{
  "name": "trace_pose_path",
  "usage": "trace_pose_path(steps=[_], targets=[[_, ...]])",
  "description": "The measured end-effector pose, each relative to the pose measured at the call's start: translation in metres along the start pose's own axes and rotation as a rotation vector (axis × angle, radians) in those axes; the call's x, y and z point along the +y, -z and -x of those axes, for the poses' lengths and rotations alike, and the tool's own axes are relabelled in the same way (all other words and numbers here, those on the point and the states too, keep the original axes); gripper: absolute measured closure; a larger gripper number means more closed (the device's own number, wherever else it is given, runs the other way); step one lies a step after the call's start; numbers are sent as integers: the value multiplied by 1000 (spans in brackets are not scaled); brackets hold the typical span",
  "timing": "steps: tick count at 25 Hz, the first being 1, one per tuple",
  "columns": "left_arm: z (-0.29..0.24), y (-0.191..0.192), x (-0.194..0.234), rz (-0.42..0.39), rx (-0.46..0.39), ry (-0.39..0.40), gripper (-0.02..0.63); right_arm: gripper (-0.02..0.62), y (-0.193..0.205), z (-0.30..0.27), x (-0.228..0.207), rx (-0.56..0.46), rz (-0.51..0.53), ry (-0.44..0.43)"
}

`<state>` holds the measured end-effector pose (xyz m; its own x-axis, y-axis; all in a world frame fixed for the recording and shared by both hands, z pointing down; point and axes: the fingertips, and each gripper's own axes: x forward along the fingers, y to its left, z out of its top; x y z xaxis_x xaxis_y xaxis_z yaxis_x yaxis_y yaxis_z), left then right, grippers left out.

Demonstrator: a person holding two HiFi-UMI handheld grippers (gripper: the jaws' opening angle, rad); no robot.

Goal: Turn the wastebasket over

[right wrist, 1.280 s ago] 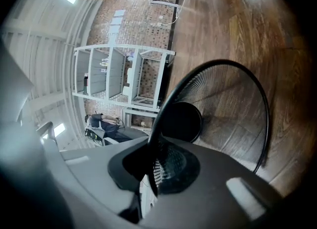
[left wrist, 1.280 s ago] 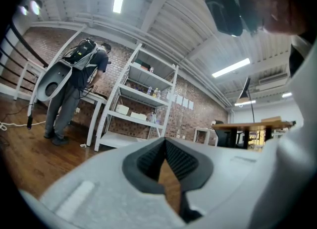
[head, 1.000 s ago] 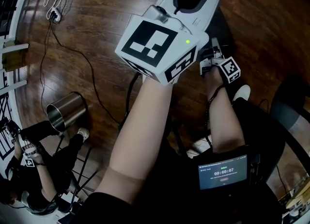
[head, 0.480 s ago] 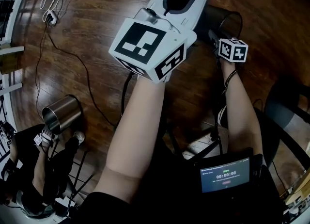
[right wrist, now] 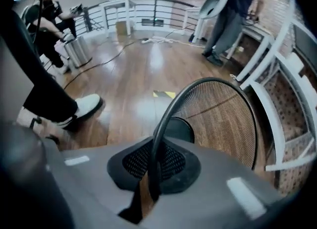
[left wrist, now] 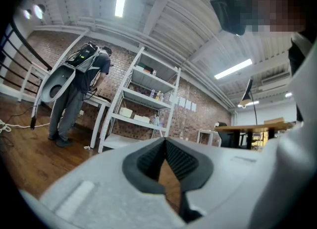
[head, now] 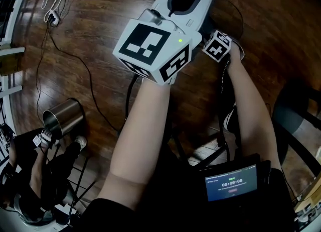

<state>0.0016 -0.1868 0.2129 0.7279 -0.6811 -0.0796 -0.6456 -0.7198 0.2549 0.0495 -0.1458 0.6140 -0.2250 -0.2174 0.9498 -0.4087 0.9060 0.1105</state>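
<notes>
A dark, glossy wooden floor [head: 100,20] runs under everything, with brick walls and white metal shelving [left wrist: 143,99] behind.

At the left, the person's bare left forearm reaches forward and holds the left gripper [left wrist: 164,141] out level. Its ribbed black pads meet at the tips and there is nothing between them.

To the right, the other forearm stretches further ahead, and the right gripper [right wrist: 154,153] tips steeply down toward the floor. Its jaws are parting by a hair, yet the pads press on the thin rim of the black round wire-mesh wastebasket [right wrist: 223,119], which runs up between them.

The wastebasket sits low in front of the person, just right of the left gripper and beneath the right one. Its open mouth faces up toward the gripper. The floor shows through its fine mesh wall, and its solid dark base lies at the bottom.
</notes>
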Motion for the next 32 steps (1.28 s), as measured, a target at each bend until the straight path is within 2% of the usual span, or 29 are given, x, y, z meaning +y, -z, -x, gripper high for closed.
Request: trace_pose_path(steps=[3,6,14,17,22,24,25,27,32], targets=[[0,1,-1,6,0,1,604,578,3,-16,25,106,154,-79],[-1,2,-3,7,4,7,604,578,6,-22,36,149,215,-122],[-1,2,-2,5,8,4,604,567,5,-16,38,144,243,-127],[-2,6,-1,-2,30,3,604,454,-1,-2,36,88,227,-155],[-2,13,-3,-15,63,-12,604,434,-3,37,28,11,146,-182],[-3,14,-5,-28,70,-7,604,436,-6,59,20,-58,76,-161],[-3,14,-6,-36,75,-5,604,456,-11,73,14,-119,27,-143],[-2,17,-8,-56,94,-3,604,548,-24,104,0,-264,-70,-96],[0,32,-15,-89,145,2,604,584,-47,201,-31,-625,-250,-24]])
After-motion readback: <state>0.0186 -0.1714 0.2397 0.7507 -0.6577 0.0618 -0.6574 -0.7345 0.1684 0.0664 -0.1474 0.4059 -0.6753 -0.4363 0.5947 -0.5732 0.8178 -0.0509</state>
